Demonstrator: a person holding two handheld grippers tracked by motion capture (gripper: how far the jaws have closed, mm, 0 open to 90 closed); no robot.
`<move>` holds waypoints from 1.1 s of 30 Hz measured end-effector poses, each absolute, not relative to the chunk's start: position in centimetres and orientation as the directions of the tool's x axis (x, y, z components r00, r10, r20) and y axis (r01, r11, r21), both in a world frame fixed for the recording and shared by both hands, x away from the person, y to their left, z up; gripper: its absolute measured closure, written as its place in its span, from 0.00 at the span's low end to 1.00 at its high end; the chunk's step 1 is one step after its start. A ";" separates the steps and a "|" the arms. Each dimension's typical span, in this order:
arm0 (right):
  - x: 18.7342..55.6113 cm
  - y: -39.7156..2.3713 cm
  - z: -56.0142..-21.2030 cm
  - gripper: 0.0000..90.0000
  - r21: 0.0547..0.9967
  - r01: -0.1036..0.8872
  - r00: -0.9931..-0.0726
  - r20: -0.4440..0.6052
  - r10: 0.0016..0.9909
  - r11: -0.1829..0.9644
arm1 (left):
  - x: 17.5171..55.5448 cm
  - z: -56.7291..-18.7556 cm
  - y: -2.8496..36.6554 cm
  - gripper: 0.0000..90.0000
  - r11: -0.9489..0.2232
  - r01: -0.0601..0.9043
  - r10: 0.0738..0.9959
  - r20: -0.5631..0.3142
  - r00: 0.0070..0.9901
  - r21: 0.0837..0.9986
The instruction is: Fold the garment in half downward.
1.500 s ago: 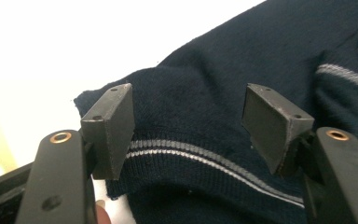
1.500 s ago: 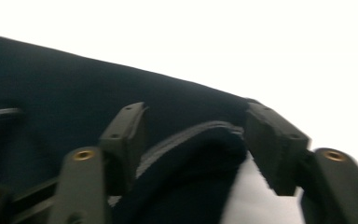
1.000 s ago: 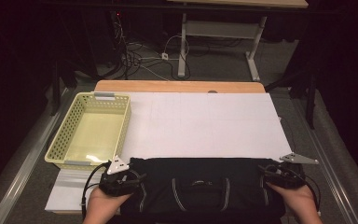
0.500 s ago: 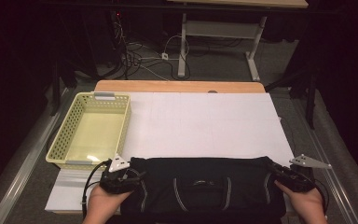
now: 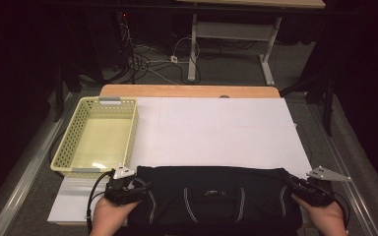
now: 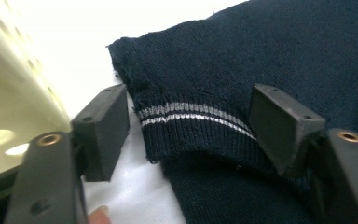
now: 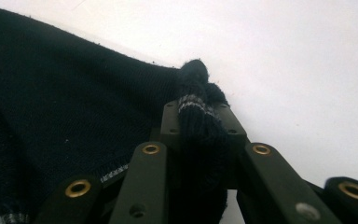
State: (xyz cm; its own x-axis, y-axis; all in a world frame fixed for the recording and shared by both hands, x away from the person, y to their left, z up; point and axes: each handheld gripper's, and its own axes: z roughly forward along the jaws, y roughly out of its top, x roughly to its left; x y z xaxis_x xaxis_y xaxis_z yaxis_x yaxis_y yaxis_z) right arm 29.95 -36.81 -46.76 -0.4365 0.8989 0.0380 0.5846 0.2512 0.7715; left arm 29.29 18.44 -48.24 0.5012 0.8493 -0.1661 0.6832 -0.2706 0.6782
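A dark navy knitted sweater [image 5: 211,196] with thin grey stripes lies spread along the table's front edge. My left gripper [image 5: 141,187] is at its left end. Its jaws are open and have just narrowed slightly around the striped cuff [image 6: 191,116], and the pads [image 6: 103,128] stand clear of the knit. My right gripper [image 5: 291,184] is at the sweater's right end, where its jaws have just closed. In the right gripper view it [image 7: 198,119] is shut on a bunched, striped fold of the sweater [image 7: 193,105].
A pale yellow perforated basket [image 5: 65,150] stands at the table's left, just beyond the left gripper, and its wall [image 6: 9,88] is close to the left jaw. A white sheet [image 5: 216,128] covers the wooden table [image 5: 187,91]. Cables and a desk frame lie on the floor behind.
My right gripper has shifted a little to the right and toward the front edge, and it now pinches the sweater's end. The left hand has stayed in place.
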 end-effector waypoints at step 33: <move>35.6 -37.3 -40.0 0.88 0.842 0.467 -0.384 -0.081 0.920 0.269 | 38.5 -40.3 12.8 0.82 -0.369 0.572 0.817 -0.038 0.575 0.733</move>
State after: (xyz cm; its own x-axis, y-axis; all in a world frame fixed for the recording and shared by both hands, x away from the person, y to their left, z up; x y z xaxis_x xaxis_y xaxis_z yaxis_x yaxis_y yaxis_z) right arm 35.56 -37.29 -39.99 -0.3836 0.9199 -0.0813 0.4667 0.2691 0.8425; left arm 38.54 12.77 -40.28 0.5753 0.8171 -0.0380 0.5719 -0.3686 0.7329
